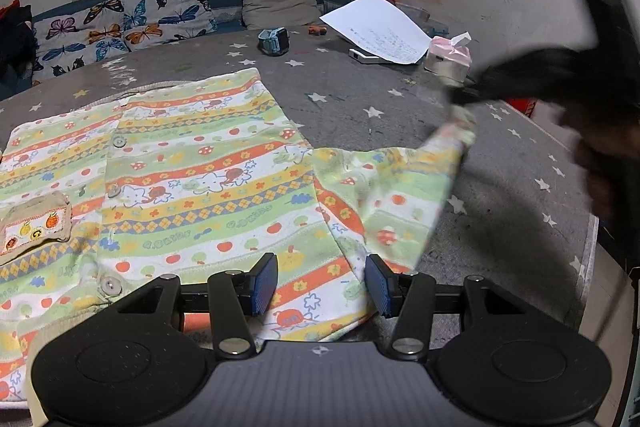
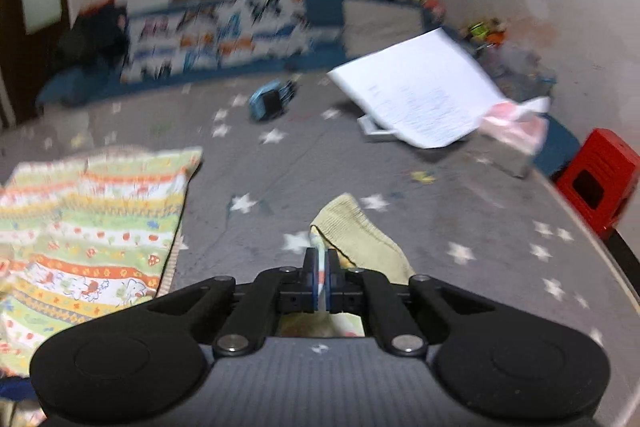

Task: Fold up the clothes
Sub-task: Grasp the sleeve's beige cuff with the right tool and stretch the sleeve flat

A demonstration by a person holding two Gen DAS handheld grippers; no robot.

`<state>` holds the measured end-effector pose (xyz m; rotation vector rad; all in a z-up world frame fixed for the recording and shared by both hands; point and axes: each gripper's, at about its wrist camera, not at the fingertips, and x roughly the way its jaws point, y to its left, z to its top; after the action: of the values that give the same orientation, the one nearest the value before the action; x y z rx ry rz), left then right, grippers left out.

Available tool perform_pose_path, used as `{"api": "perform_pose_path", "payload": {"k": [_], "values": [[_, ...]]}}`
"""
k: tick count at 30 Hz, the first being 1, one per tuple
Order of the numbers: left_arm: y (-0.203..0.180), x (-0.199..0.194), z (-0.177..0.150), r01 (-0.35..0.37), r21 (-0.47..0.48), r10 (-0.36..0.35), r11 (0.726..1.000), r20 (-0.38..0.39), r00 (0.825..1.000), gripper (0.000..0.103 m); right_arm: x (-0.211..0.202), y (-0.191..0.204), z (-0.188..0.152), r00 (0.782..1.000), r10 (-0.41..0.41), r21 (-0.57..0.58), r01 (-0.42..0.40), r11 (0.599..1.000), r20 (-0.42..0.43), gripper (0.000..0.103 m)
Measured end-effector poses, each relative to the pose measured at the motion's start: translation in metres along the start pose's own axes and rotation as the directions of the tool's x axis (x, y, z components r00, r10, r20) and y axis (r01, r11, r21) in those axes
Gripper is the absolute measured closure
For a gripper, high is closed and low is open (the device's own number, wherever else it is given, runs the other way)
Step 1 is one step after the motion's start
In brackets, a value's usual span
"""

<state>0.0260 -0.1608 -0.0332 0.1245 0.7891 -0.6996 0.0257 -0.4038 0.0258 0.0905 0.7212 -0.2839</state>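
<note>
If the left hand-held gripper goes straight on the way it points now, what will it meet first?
Probably the striped shirt: the open left hand-held gripper points down at the cloth spread right before its fingertips, though depth is unclear.

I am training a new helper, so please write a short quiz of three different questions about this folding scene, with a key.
1. True or false: the left gripper is shut on the shirt.
2. Which part of the shirt does the right gripper pinch?
A. the collar
B. the sleeve cuff
C. a button
3. Fill in: the white paper lies beside the pink ____.

Key
1. False: its jaws stand open above the cloth.
2. B: the jaws are closed on cloth at the ribbed cuff.
3. Tissue pack.
</note>
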Motion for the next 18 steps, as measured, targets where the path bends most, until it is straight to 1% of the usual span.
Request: {"api": "perform_pose_path", "payload": {"k": [2, 4, 6, 7, 8, 9, 13, 15, 17, 18], "values": [[0.0, 0.0, 0.0, 0.0, 0.002, 0.0, 1.0, 0.001, 1.0, 0.051, -0.02, -0.02, -0.017, 1.0, -0.015, 0.046, 0.014, 0.999, 0.012, 0.101], [0.0, 0.0, -0.001, -0.001, 0.004, 0.001, 1.0, 0.001, 1.0, 0.051, -0.027, -0.037, -0.036, 0.999, -0.023, 0.094, 0.025, 0.995, -0.025, 0.1], [0.0, 0.0, 0.0, -0.001, 0.002, 0.001, 1.0, -0.001, 1.0, 0.051, -0.035, -0.053, -0.054, 0.998, -0.028, 0.141, 0.037, 0.989, -0.065, 0.094], [0.0, 0.0, 0.0, -0.001, 0.002, 0.001, 1.0, -0.002, 1.0, 0.051, -0.036, -0.059, -0.059, 0.996, -0.039, 0.153, 0.05, 0.987, -0.077, 0.094], [0.0, -0.001, 0.0, -0.001, 0.003, 0.001, 1.0, -0.003, 1.0, 0.051, -0.039, -0.063, -0.065, 0.995, -0.069, 0.143, 0.079, 0.987, -0.074, 0.094], [0.0, -0.001, 0.0, -0.002, 0.003, 0.002, 1.0, -0.005, 1.0, 0.051, -0.042, -0.063, -0.066, 0.994, -0.097, 0.124, 0.104, 0.987, -0.058, 0.09], [0.0, -0.004, -0.001, -0.003, -0.005, 0.003, 1.0, -0.011, 1.0, 0.051, -0.045, -0.06, -0.055, 0.998, -0.069, 0.109, 0.07, 0.992, -0.009, 0.087], [0.001, -0.005, -0.001, -0.003, -0.012, 0.003, 1.0, -0.011, 1.0, 0.051, -0.032, -0.056, -0.047, 0.999, -0.004, 0.107, 0.008, 0.994, -0.034, 0.077], [0.002, -0.007, -0.002, -0.004, -0.016, 0.004, 1.0, -0.012, 1.0, 0.051, -0.016, -0.053, -0.043, 0.998, 0.02, 0.105, -0.013, 0.994, -0.064, 0.077], [0.002, -0.008, -0.003, -0.004, -0.016, 0.004, 1.0, -0.012, 1.0, 0.051, -0.004, -0.051, -0.042, 0.996, 0.017, 0.101, -0.009, 0.995, -0.082, 0.077]]}}
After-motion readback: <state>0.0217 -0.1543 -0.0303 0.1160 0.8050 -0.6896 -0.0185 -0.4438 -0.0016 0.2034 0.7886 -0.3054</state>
